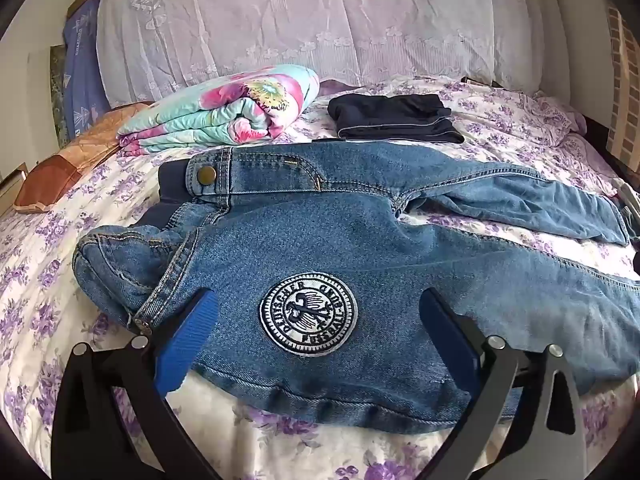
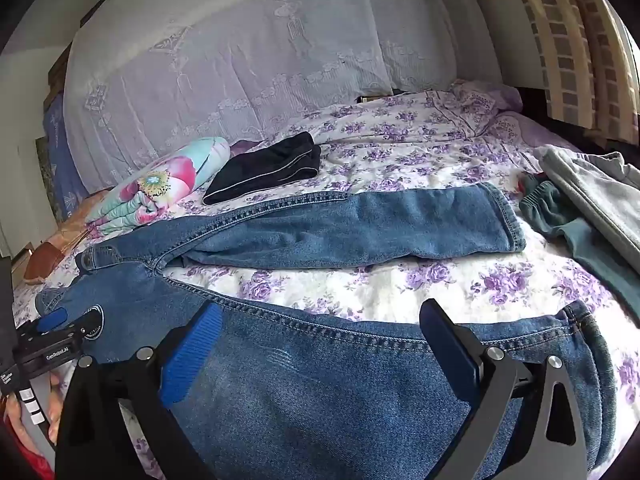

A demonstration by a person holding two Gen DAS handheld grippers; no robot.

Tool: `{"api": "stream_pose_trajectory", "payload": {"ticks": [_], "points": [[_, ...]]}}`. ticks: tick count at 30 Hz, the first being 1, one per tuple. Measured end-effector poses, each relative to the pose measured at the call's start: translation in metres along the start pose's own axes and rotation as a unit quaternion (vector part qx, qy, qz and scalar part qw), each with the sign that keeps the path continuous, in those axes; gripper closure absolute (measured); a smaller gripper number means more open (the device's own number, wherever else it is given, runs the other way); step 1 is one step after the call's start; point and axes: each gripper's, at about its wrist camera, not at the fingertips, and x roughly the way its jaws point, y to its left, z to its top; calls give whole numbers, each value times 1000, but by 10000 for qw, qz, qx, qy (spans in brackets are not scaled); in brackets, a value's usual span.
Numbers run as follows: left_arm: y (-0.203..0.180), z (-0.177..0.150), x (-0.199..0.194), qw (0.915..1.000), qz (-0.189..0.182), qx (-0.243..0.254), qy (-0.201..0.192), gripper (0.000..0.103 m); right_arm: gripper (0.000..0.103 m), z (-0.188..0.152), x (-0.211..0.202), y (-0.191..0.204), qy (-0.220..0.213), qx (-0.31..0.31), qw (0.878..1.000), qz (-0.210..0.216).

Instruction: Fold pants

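Jeans (image 1: 360, 240) lie crosswise, waistband left, legs right; both grippers' fingers (image 1: 188, 336) (image 2: 192, 352) spread, gripping nothing.

Jeans (image 2: 360, 380) near leg cut off below; patch (image 1: 308, 314) lettering blurred.

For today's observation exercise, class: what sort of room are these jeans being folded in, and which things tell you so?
Most likely a bedroom. The jeans lie spread on a bed with a purple-flowered sheet, a folded floral quilt sits behind them, and a lace-covered headboard rises at the back.
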Motion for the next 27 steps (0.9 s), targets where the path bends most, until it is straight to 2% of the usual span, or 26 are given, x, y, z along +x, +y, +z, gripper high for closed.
{"api": "stream_pose_trajectory", "payload": {"ticks": [27], "points": [[3, -1, 0, 9999, -93, -127, 8, 5, 3, 0, 3, -2, 81, -49, 9999, -60]]}}
